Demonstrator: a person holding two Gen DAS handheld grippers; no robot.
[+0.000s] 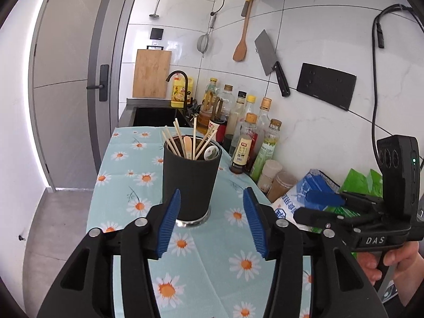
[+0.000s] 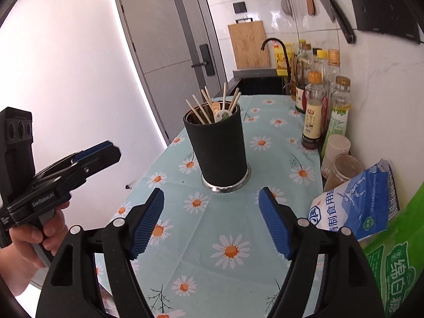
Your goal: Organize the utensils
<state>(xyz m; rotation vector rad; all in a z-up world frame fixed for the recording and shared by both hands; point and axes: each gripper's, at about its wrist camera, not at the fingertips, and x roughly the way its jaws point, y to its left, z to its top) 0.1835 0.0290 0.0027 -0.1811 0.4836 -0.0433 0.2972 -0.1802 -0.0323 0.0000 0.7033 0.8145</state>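
Note:
A black utensil holder (image 1: pixel 190 180) with a steel base stands on the daisy-print tablecloth (image 1: pixel 185 265). Several wooden chopsticks (image 1: pixel 172 140) and a white spoon (image 1: pixel 212 152) stick out of it. My left gripper (image 1: pixel 212 193) is open just short of the holder; its blue pads touch nothing. In the right wrist view the holder (image 2: pixel 220 148) stands a little ahead of my right gripper (image 2: pixel 211 192), which is open wide and empty. Each gripper shows in the other's view, held by a hand: the right gripper (image 1: pixel 320 198) at the right, the left gripper (image 2: pixel 103 149) at the left.
Sauce and oil bottles (image 1: pixel 254 137) line the wall on the right, with two lidded jars (image 1: pixel 278 182), a blue salt bag (image 2: pixel 355 206) and a green bag (image 2: pixel 394 259) nearer. A black sink (image 1: pixel 156 116) with a faucet lies beyond the cloth. The counter's left edge drops to the floor.

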